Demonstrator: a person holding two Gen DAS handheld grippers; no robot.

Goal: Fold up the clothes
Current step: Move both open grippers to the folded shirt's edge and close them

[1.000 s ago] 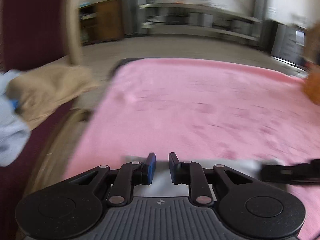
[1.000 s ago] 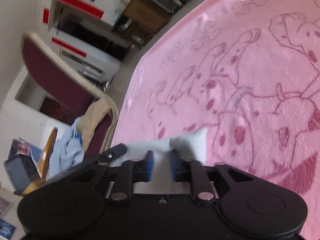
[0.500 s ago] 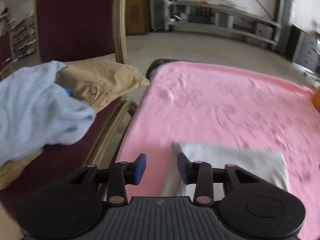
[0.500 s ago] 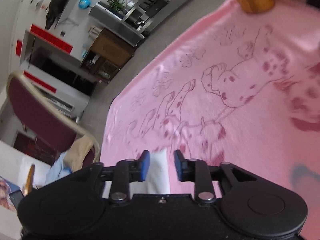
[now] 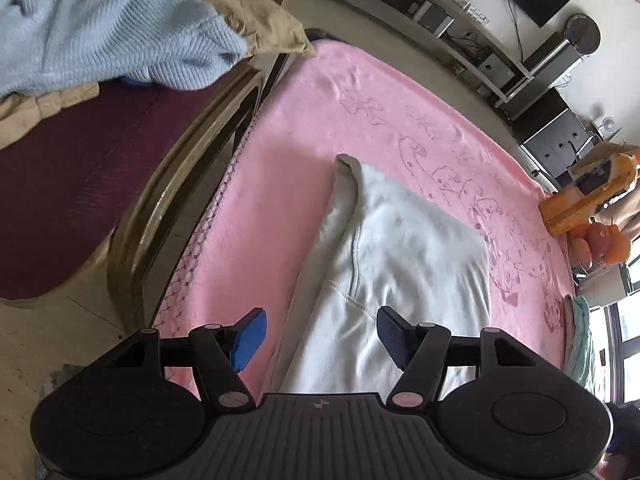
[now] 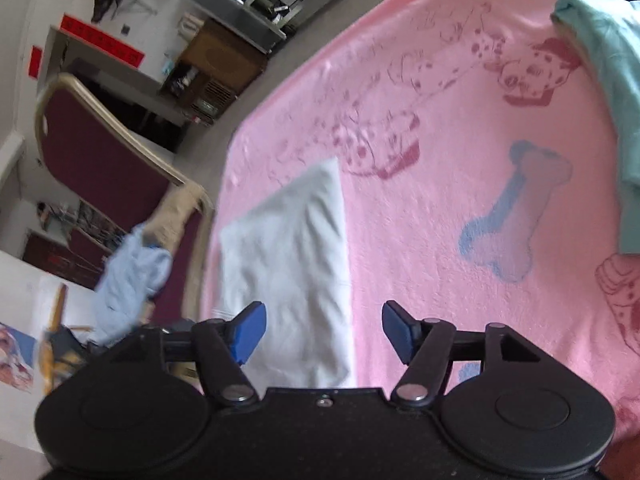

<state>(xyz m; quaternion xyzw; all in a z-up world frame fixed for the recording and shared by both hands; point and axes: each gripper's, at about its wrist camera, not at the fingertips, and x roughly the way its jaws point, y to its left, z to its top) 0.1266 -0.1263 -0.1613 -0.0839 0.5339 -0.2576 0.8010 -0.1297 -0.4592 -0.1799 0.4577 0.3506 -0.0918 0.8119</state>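
Garment: we saw the folded white garment (image 5: 400,264) lying flat on the pink blanket (image 5: 304,128).
Left hand-held gripper (image 5: 320,336): jaws opening above the garment, grasping nothing.
Right hand-held gripper (image 6: 322,334): jaws opening, released, over the garment's near edge.

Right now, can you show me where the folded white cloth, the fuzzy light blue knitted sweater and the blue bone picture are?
folded white cloth (image 5: 400,248), left wrist view, middle of its top layer
light blue knitted sweater (image 5: 112,28), left wrist view, ribbed middle
blue bone picture (image 6: 516,216), right wrist view, the bone's shaft on the pink blanket
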